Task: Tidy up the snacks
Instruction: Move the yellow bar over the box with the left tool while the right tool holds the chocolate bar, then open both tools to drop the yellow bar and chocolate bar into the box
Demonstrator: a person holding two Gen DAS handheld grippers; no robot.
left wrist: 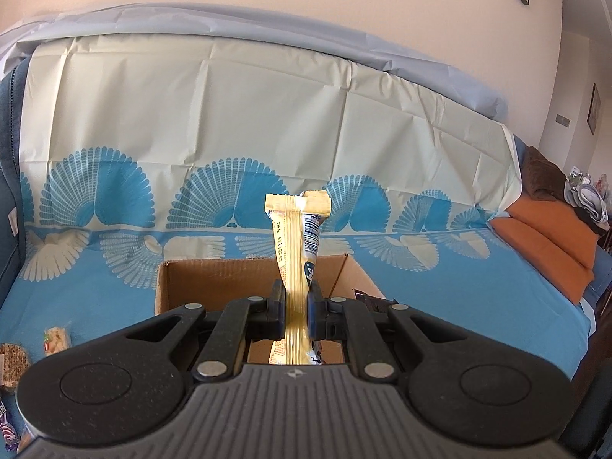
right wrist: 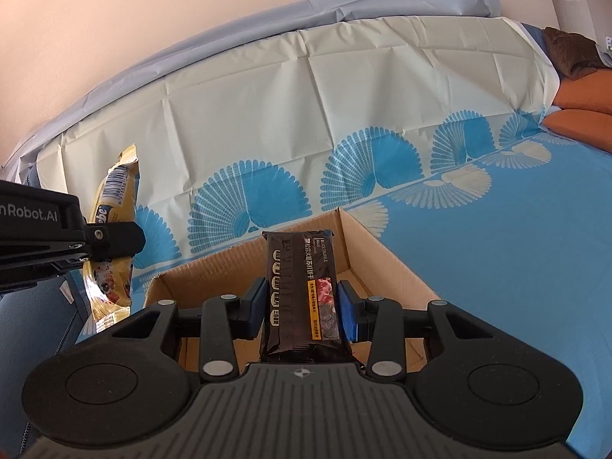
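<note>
The cardboard box (right wrist: 386, 264) is the landmark. The right tongs (right wrist: 302, 308) pinch a black snack pack (right wrist: 302, 287) across its width, its long axis running away from the camera, hanging over the box's open mouth. The left tongs (left wrist: 296, 306) are pressed tight on a yellow snack packet (left wrist: 296, 244) standing upright, just short of the box's near wall; both look ready to drop in. The box sits on a blue-patterned cloth (left wrist: 459, 287) over a sofa. Loose snacks (left wrist: 57, 340) lie left of the box.
</note>
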